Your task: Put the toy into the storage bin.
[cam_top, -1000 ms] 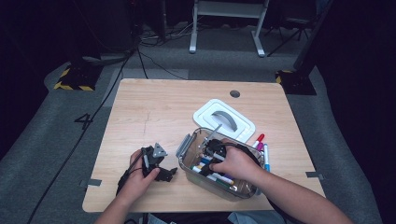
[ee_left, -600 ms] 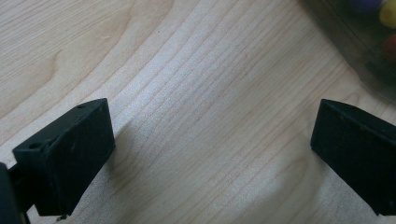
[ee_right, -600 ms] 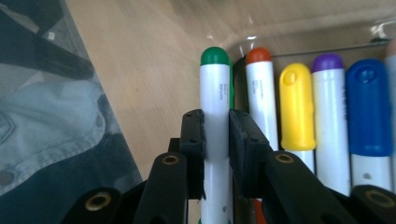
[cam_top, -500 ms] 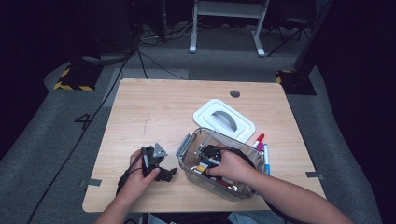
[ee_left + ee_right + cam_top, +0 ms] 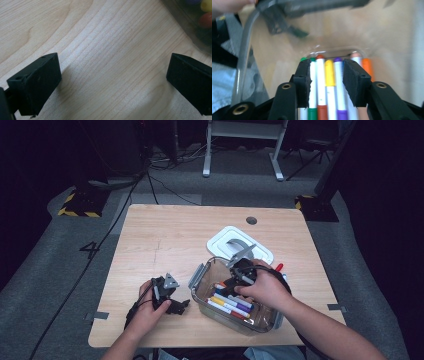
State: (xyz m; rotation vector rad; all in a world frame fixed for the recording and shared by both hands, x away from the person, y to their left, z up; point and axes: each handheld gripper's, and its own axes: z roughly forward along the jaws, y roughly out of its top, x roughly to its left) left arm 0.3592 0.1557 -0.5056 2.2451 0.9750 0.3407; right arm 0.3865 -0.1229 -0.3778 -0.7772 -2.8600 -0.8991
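Clear plastic walls the box (image 5: 200, 279) at the near right of the table (image 5: 165, 235), and the markers (image 5: 229, 303) lie side by side on its floor, long axes running from far left to near right in the high view. The right gripper (image 5: 231, 285) hangs just above them inside the box; its jaws have just been opening and now stand partly apart with nothing pressed between the pads, the markers (image 5: 329, 82) lying loose below and running straight away along the jaws' own line. More markers (image 5: 279, 268) wait on the table just right of the box, beside the white lid (image 5: 220, 239), so the next pick lies to the right of this gripper, which is much the nearer of the two. The left gripper (image 5: 172, 297) rests on the wood left of the box, jaws wide apart and empty, with the box corner (image 5: 197, 30) close by.
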